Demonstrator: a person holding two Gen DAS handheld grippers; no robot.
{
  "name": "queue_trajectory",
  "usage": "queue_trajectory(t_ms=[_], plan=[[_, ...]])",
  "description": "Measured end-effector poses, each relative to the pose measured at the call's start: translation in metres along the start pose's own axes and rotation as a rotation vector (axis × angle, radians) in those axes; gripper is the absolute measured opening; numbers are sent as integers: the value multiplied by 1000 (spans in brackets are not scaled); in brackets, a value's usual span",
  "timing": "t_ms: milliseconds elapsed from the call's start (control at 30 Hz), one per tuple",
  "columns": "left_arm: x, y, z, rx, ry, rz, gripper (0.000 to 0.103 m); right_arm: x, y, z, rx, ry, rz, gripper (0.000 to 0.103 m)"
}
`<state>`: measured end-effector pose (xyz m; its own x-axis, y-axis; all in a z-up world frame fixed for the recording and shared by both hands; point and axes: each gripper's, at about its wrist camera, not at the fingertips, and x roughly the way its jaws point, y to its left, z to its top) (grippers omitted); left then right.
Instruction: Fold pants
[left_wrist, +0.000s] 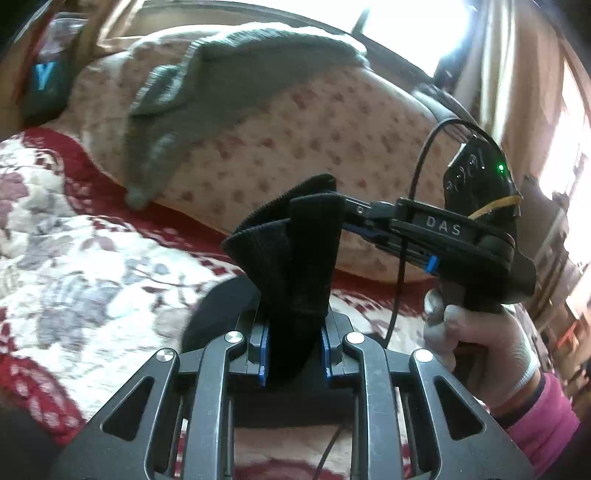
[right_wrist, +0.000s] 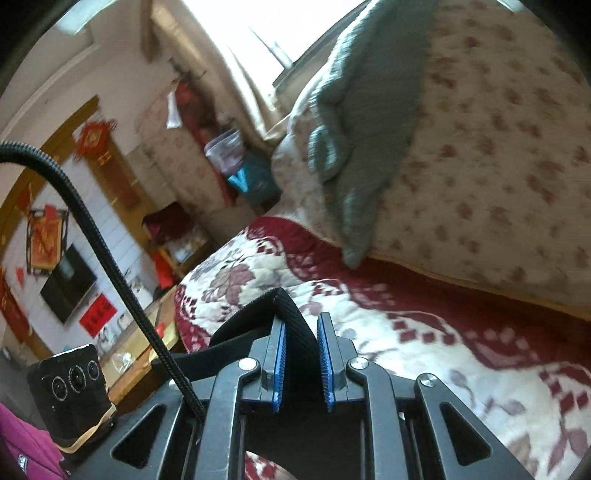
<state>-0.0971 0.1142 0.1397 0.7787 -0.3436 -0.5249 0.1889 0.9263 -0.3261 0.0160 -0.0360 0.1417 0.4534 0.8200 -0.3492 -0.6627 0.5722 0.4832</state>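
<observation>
I hold the black pants (left_wrist: 295, 266) up off the bed (left_wrist: 92, 266). My left gripper (left_wrist: 293, 350) is nearly closed, pinching thick cloth between its jaws. My right gripper (right_wrist: 301, 358) pinches the waistband the same way. No neat fold shows yet, so I think most folding is left.

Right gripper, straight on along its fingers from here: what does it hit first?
Probably the quilted bedspread. The right gripper is shut on the black pants and points slightly downward over the bed; beyond the cloth the line seems to meet the bedspread before the floral pillow. Fisheye depth is uncertain.
</observation>
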Motion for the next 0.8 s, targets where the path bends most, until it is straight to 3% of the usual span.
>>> queue_trajectory(t_ms=[200,367,600,800], plan=[[32,-48,-20,89,71,-41,19,-47,-37,-23,78,-43,-53,16],[71,-72,-41,130,150,-28,19,-71,-77,-54,158,-55,-108,15],[103,-84,-64,153,241,1,19,-83,-129,-97,302,-57,-135,15],[110,-88,-70,165,265,31,19,-92,-143,-115,357,-58,-154,15]])
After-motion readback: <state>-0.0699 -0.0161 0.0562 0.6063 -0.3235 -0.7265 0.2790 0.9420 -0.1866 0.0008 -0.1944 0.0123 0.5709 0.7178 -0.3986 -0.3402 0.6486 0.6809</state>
